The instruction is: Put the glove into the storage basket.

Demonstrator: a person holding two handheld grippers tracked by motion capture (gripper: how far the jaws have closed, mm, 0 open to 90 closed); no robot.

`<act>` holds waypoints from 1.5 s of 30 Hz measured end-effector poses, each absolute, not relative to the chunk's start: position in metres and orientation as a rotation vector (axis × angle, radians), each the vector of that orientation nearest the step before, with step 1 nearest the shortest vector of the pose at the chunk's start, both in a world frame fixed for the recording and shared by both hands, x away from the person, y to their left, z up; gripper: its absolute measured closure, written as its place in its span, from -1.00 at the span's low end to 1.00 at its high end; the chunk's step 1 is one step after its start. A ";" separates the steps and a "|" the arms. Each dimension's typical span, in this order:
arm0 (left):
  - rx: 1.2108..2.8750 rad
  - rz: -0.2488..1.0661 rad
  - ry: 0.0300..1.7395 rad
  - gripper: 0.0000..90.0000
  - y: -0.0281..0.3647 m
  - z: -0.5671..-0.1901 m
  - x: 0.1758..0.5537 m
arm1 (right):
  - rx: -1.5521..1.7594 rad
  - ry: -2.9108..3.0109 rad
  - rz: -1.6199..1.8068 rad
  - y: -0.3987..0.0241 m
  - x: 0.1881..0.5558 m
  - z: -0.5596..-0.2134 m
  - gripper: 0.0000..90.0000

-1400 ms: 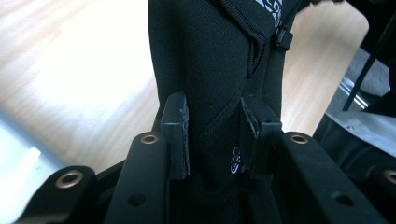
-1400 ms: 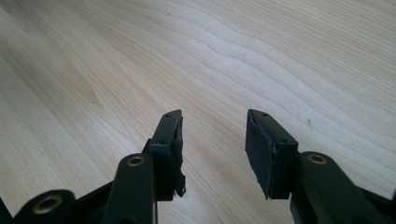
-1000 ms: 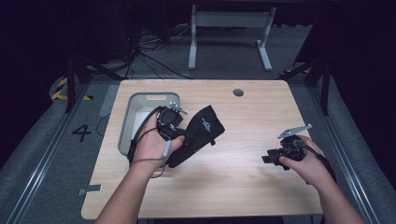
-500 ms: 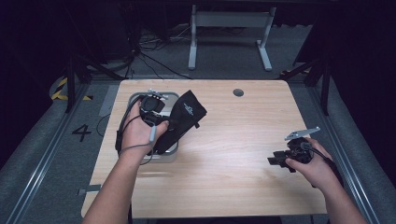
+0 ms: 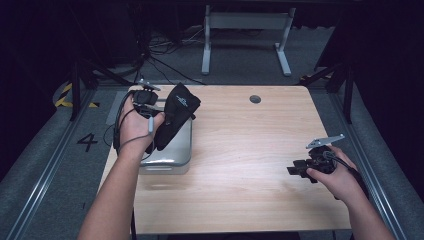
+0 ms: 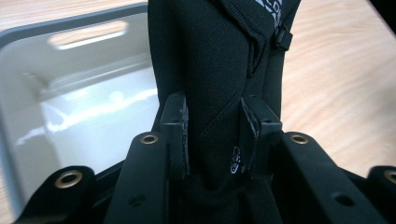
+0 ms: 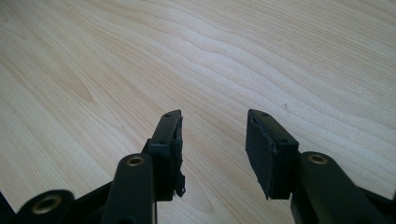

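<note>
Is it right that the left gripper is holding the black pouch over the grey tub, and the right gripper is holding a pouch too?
Not quite. The left gripper does hold the black pouch over the grey tub, but the right gripper holds nothing. The right gripper view shows its jaws apart with only the bare wooden table between them.

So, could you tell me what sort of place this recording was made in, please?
Probably a lab or studio rig for recording handling tasks, not a home: a bare wooden table between dark surrounds, floor rails with a painted number 4 and hazard tape, and loose cables behind.
</note>
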State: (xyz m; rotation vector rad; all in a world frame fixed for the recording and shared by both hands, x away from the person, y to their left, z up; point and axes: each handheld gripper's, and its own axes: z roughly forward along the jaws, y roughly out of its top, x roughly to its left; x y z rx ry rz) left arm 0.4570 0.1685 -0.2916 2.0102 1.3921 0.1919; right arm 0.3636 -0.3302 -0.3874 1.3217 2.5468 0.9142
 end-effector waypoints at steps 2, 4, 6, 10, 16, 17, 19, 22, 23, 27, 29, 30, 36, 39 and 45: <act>1.981 0.199 1.430 0.48 0.172 -0.294 0.461 | 1.323 2.540 0.915 -0.330 0.363 -0.387 0.27; 1.958 0.202 1.461 0.48 0.176 -0.296 0.464 | 1.325 2.542 0.912 -0.330 0.362 -0.388 0.27; 1.940 0.208 1.491 0.48 0.179 -0.298 0.467 | 1.324 2.545 0.911 -0.330 0.362 -0.388 0.27; 1.923 0.214 1.531 0.48 0.181 -0.303 0.470 | 1.325 2.543 0.909 -0.329 0.363 -0.389 0.27; 1.925 0.197 1.555 0.47 0.181 -0.314 0.477 | 1.319 2.550 0.911 -0.328 0.363 -0.389 0.26; 1.912 0.185 1.558 0.47 0.182 -0.319 0.478 | 1.319 2.551 0.910 -0.328 0.363 -0.389 0.26; 1.900 0.167 1.573 0.47 0.184 -0.326 0.480 | 1.317 2.554 0.910 -0.328 0.363 -0.390 0.26; 1.918 0.179 1.597 0.47 0.184 -0.337 0.485 | 1.316 2.553 0.909 -0.329 0.363 -0.390 0.26; 1.916 0.173 1.605 0.47 0.183 -0.341 0.486 | 1.318 2.550 0.909 -0.329 0.363 -0.390 0.26; 1.935 0.153 1.630 0.47 0.181 -0.355 0.490 | 1.322 2.550 0.910 -0.328 0.363 -0.390 0.26; 1.930 0.140 1.642 0.47 0.180 -0.361 0.492 | 1.318 2.554 0.906 -0.327 0.363 -0.391 0.26; 1.931 0.135 1.652 0.47 0.180 -0.363 0.493 | 1.319 2.555 0.904 -0.327 0.364 -0.391 0.26; 1.932 0.094 1.696 0.46 0.179 -0.377 0.497 | 1.322 2.553 0.912 -0.329 0.363 -0.391 0.25; 1.943 0.090 1.722 0.46 0.178 -0.382 0.497 | 1.325 2.547 0.908 -0.329 0.363 -0.391 0.25; 1.957 0.070 1.766 0.45 0.178 -0.389 0.500 | 1.324 2.553 0.911 -0.329 0.363 -0.391 0.25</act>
